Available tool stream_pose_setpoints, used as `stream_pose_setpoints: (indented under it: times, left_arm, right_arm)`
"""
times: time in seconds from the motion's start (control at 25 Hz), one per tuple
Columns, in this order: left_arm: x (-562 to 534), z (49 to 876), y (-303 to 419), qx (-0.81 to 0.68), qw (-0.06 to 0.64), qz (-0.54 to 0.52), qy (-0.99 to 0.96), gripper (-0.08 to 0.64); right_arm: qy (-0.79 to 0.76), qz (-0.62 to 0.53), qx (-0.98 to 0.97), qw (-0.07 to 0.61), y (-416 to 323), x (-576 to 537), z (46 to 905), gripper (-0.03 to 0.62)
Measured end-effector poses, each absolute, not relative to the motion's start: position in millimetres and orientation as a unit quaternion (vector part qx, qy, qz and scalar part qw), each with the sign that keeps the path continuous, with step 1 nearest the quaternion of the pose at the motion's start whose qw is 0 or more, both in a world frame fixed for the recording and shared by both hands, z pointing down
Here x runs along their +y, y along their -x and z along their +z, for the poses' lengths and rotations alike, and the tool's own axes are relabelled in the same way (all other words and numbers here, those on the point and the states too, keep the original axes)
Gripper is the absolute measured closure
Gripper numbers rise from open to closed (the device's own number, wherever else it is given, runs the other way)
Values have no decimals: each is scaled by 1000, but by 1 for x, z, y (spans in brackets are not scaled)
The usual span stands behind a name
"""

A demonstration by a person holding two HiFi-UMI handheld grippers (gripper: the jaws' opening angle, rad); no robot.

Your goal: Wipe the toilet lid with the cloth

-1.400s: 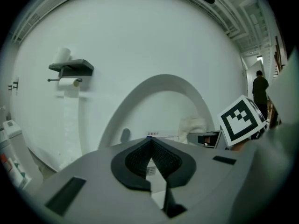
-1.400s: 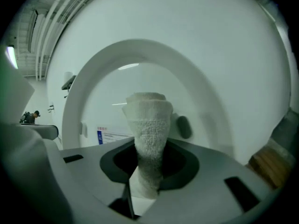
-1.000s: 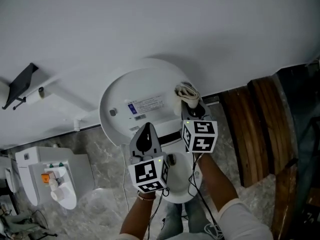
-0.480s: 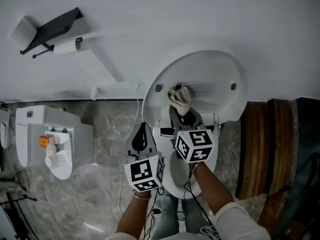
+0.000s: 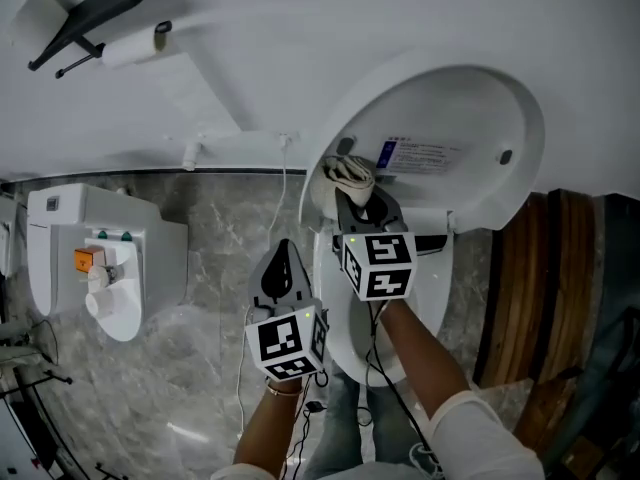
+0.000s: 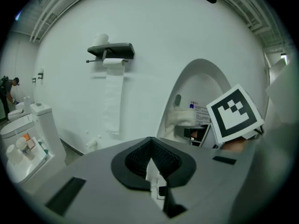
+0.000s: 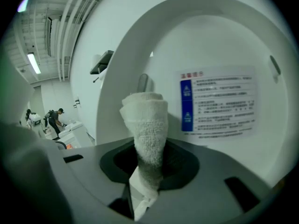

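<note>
The white toilet lid [image 5: 455, 133] stands raised against the wall, its inner face with a printed label [image 7: 217, 101] towards me. My right gripper [image 5: 358, 203] is shut on a rolled white cloth [image 5: 348, 174], which sticks out of the jaws at the lid's left edge. In the right gripper view the cloth [image 7: 147, 122] rises in front of the lid [image 7: 219, 41]; whether it touches I cannot tell. My left gripper [image 5: 283, 258] hangs left of the bowl, shut and empty. The left gripper view shows its jaws [image 6: 150, 161] closed, with the cloth [image 6: 180, 118] beyond them.
The toilet bowl [image 5: 340, 313] lies below the right gripper. A second white toilet unit [image 5: 100, 268] stands at the left on the marble floor. A paper holder with a roll [image 5: 100, 13] hangs on the wall. Dark wooden slats [image 5: 530, 288] border the right.
The right gripper has carried the cloth across the lid's inner face from its right side to its left edge. The left gripper moved left alongside it, staying shut.
</note>
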State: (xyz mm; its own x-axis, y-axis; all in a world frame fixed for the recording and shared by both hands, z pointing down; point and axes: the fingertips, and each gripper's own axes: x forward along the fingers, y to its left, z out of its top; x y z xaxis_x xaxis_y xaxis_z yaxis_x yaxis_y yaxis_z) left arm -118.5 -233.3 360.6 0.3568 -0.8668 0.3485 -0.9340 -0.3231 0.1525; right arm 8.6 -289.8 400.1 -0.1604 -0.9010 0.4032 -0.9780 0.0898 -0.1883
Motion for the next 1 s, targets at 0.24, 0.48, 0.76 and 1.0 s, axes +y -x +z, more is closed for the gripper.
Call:
stream_pose_setpoints:
  times: [0.24, 0.48, 0.76, 1.0]
  left_arm:
    - [-232, 361, 46, -510, 164, 101, -838, 561]
    - [-217, 364, -42, -457, 162, 105, -868, 561]
    - [-200, 367, -79, -436, 161, 114, -878, 561]
    - [-210, 369, -39, -472, 157, 114, -860, 561]
  right_arm:
    - [-711, 232, -658, 89, -113, -260, 414, 489]
    - [-782, 247, -569, 68, -228, -216, 425, 489]
    - [-819, 258, -509, 57, -276, -191, 434, 489]
    - [-794, 248, -554, 41, -230, -196, 428, 489]
